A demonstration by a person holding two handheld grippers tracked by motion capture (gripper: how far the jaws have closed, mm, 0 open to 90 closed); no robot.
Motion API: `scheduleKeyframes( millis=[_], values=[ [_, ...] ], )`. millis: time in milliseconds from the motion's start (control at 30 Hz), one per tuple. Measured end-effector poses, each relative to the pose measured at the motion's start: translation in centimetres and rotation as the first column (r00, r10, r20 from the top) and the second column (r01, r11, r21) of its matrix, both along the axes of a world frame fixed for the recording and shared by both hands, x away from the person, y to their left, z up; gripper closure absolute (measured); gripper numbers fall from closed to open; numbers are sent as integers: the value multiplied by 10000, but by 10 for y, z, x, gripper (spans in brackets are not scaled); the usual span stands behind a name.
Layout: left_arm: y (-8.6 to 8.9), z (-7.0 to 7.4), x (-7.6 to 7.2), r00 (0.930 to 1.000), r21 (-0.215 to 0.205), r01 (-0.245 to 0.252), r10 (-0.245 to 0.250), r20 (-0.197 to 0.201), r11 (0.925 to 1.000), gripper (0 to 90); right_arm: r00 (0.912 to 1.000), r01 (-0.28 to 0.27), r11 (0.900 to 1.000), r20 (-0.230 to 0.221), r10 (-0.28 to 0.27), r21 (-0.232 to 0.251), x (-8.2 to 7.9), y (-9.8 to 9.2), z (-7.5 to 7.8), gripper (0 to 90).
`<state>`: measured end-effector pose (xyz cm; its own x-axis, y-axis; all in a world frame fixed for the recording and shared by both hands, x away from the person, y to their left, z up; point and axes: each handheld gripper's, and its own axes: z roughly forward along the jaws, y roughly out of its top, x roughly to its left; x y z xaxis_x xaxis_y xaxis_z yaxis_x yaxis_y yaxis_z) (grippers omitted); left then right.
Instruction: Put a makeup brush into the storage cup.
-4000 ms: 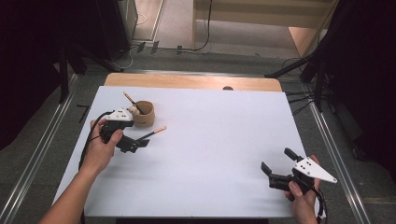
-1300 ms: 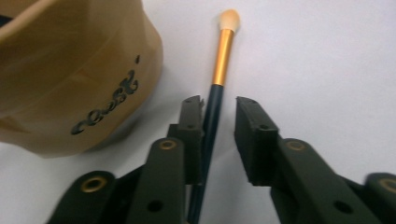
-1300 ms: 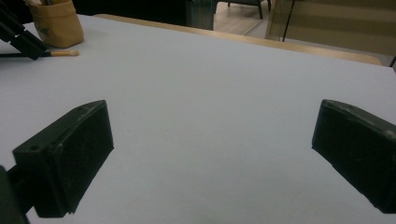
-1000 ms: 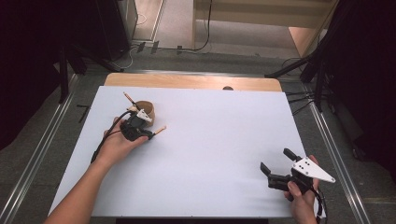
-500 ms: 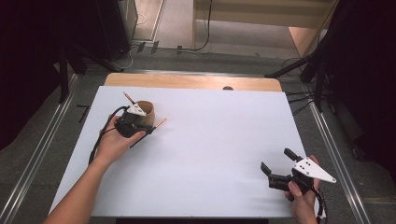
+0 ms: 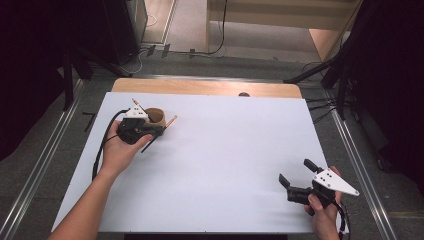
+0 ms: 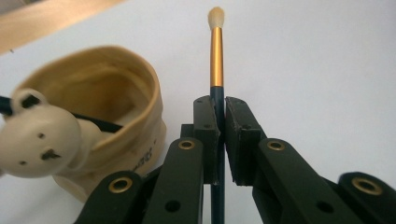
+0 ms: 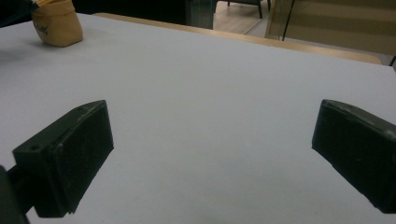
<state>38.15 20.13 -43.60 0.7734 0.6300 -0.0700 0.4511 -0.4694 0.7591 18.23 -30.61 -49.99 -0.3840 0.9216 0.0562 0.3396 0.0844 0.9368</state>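
Left hand-held gripper (image 7: 219,140) is clenched on a blue-handled makeup brush (image 7: 215,51) just beside the tan bear-faced holder (image 7: 100,121); tilt bristles upward, lower the handle inside its rim; right hand-held gripper (image 8: 210,154) idles released above the worktop (image 6: 225,165).

We see one bit of dark print on the side of the tan cup (image 7: 140,154), low in the left gripper view, but we cannot read it. We find no other text.
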Motion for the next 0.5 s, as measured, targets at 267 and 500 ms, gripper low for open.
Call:
scheduleKeyframes(
  millis=[267, 500],
  values=[
    [3, 10, -6, 9965, -1048, -183, 267, 791, 9943, 846, 10000, 4, 10000, -5, -4, -9, 0, 0, 0, 0],
    [7, 14, -7, 9912, -1266, -324, 481, 1232, 9914, 846, 10000, -19, 10000, -57, 19, 13, 0, 1, -1, 0]
  ],
)
